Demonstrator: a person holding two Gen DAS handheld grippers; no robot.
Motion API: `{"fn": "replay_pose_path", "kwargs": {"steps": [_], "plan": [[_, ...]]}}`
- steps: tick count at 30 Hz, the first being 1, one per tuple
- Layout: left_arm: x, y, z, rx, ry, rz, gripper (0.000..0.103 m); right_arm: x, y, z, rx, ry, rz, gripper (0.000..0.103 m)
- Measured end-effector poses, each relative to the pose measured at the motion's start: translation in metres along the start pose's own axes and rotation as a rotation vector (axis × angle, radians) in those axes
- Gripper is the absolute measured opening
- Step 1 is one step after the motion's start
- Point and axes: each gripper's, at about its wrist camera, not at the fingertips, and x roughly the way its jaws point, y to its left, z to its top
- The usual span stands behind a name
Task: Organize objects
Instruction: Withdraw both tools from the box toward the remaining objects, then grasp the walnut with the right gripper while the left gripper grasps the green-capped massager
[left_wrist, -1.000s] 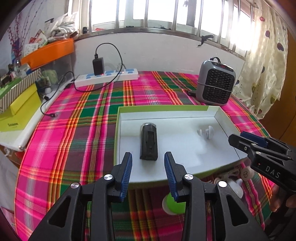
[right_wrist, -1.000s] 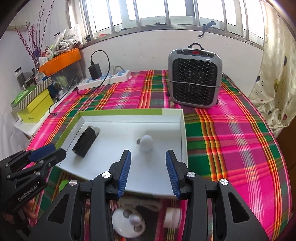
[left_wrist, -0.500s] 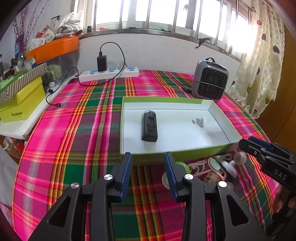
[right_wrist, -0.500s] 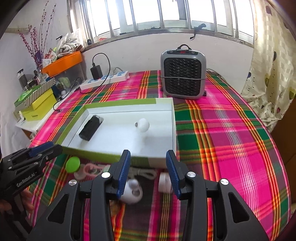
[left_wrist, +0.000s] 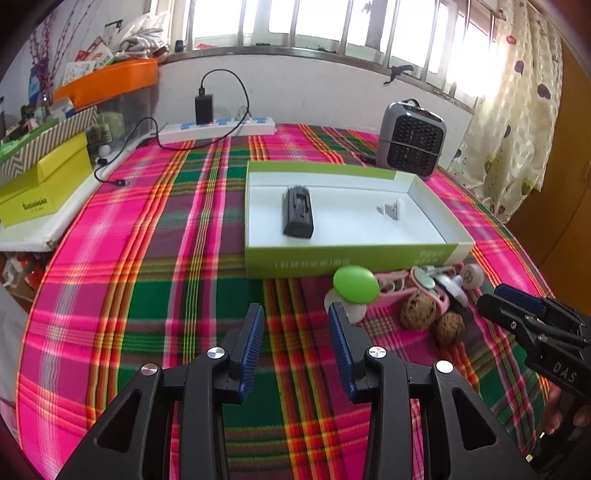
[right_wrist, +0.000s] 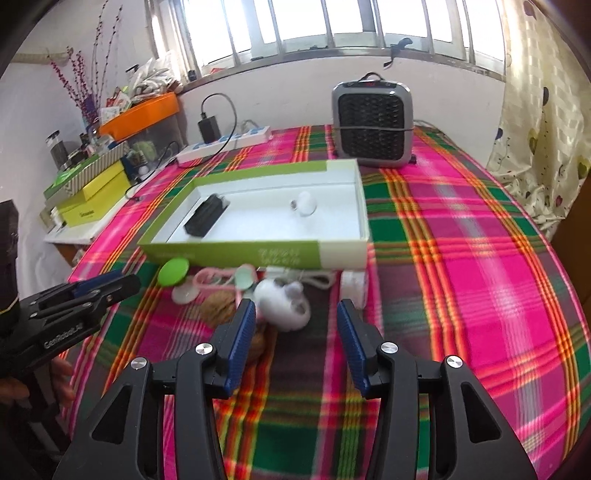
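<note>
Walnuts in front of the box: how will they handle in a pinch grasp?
The walnuts look rounded, so they would probably roll if nudged. The ridged shell likely gives the pads some grip, and it looks rigid. One lies against the pink toy, which may shift too.

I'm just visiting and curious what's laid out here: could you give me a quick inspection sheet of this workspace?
Surface: plaid tablecloth.
Job's things: green box holds a black device and a small white piece; green-capped item and walnuts lie in front of it.
Clutter: yellow box, orange tray.
Grippers: left claw and right claw open, empty.
Cables: power strip with charger.
Surroundings: heater, barred window, curtain.
</note>
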Motion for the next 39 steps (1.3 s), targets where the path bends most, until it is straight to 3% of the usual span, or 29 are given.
{"fn": "replay_pose_path", "kwargs": {"steps": [11, 34, 39], "plan": [[-0.001, -0.001, -0.013, 0.012, 0.018, -0.021, 0.034, 0.009, 0.019, -0.017, -0.022, 0.042, 0.034, 0.047], [0.008, -0.005, -0.01, 0.025, 0.049, -0.076, 0.034, 0.028, 0.032, -0.017, -0.065, 0.083, -0.039, 0.047], [0.009, -0.011, -0.006, 0.039, 0.045, -0.091, 0.034, 0.028, 0.031, -0.017, -0.064, 0.079, -0.044, 0.036]]}}
